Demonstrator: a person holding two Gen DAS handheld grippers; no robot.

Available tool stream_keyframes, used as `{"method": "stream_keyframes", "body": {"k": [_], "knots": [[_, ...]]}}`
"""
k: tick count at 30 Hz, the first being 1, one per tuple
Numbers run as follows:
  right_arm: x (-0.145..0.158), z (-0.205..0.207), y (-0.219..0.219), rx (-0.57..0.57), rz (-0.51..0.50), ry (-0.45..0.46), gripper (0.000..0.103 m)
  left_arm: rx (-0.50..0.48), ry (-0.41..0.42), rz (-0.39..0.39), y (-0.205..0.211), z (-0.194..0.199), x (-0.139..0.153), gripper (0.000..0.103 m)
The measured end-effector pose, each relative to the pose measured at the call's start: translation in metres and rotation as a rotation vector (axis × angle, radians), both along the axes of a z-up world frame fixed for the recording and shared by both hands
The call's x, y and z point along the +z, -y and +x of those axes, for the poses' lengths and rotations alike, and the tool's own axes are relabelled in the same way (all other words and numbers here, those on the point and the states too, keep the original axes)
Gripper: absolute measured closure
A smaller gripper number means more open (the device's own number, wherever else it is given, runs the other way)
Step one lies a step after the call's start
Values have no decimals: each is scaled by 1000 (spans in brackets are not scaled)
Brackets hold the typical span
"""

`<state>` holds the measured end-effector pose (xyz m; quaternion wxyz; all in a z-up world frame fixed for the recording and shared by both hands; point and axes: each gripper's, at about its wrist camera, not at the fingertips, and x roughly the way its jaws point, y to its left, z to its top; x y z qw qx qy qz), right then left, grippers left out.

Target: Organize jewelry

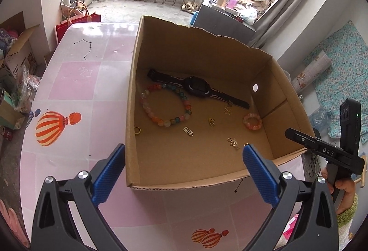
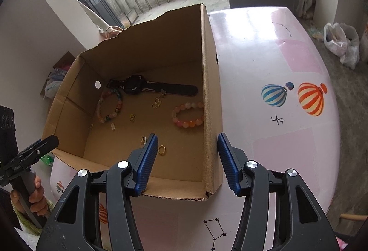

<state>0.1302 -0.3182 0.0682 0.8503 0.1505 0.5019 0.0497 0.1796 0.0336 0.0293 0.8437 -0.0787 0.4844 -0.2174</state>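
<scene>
Here, in the left wrist view, we hover the left gripper [image 1: 184, 159] tilted down at the cardboard box [image 1: 165, 34] on the counter [image 1: 76, 80], fingers spread and empty. The watch [image 1: 197, 86], bead bracelets and small gold charms lie loose inside. We judge sorting has barely begun; a pick comes next.

From the right wrist view, the right gripper [image 2: 187, 159] straddles the box's side wall, fingers spread without pinching, a gold ring [image 2: 162, 149] just beside the left finger.

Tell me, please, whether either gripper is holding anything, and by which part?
Nothing is held: the left gripper and right gripper both hover open above the box.
</scene>
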Motion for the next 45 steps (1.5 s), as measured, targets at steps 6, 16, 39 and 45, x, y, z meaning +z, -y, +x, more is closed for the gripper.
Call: {"method": "stream_keyframes", "body": {"k": [6, 16, 39, 45], "knots": [[0, -13, -8, -9, -11, 4, 51, 20, 1, -12, -9, -18, 3, 6], [0, -45, -14, -28, -4, 33, 50, 30, 34, 4, -19, -57, 2, 6], [61, -164, -60, -66, -248, 395, 15, 261, 296, 150, -47, -169, 44, 6], [64, -178, -85, -60, -274, 421, 8, 244, 369, 295, -22, -188, 52, 6]]}}
